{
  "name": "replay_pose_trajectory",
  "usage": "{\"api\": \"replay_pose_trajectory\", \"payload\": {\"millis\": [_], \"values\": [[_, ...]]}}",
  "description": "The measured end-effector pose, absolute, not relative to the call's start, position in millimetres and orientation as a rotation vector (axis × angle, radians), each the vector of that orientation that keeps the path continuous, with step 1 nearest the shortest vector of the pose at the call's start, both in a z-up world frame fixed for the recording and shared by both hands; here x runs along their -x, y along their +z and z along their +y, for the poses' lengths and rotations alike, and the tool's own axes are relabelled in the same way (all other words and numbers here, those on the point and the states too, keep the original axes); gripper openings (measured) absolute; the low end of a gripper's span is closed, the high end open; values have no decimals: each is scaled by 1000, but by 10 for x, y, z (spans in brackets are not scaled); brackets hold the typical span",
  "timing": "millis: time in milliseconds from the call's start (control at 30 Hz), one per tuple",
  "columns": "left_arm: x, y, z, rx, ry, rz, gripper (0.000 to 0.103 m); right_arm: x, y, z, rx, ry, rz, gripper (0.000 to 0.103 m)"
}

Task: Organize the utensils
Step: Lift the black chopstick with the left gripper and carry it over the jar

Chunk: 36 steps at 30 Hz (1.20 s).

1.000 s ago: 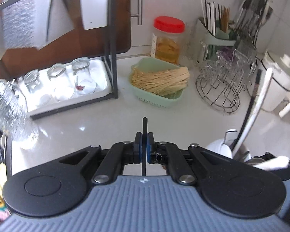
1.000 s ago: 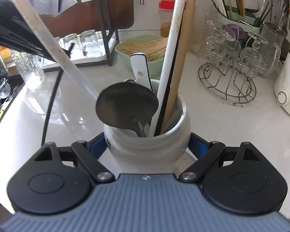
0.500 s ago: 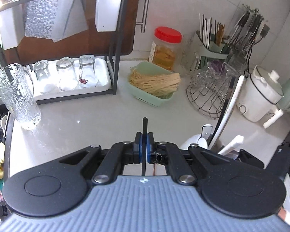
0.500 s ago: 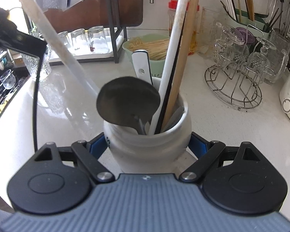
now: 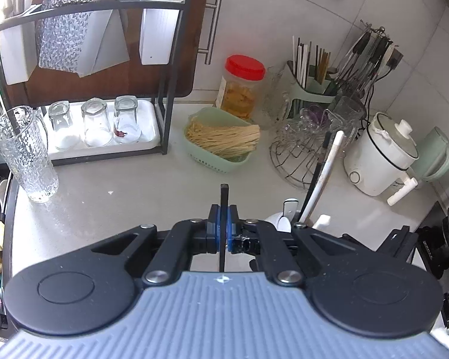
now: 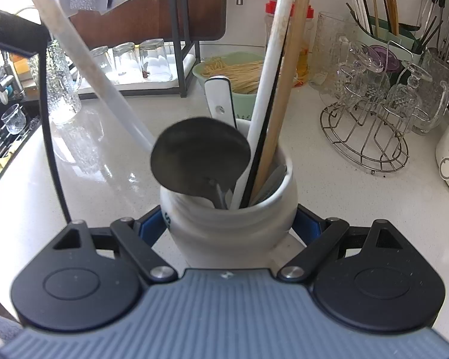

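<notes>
A: Is there any writing here that can be read?

B: No. The jar (image 5: 242, 89) with the red lid has a label on its side, but the print is too small to make out.

A: And the white crock (image 6: 227, 227)?

B: A dark blue mark shows on its left side, cut off by the blue pad. No letters can be made out. The white cooker (image 5: 377, 155) has faint print low on its body, also unreadable.
</notes>
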State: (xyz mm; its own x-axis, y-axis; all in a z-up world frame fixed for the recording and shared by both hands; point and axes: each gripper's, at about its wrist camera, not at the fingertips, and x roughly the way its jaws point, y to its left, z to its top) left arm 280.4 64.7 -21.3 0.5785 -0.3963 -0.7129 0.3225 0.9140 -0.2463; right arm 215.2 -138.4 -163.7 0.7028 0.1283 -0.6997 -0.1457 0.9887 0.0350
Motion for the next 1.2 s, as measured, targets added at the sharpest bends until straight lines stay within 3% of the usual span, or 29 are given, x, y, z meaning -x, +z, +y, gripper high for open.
{"api": "replay_pose_trajectory", "payload": {"millis": [1200], "values": [[-2744, 710, 564, 39, -476, 724, 5, -2149, -1660, -1409, 22, 165, 762, 91]]}}
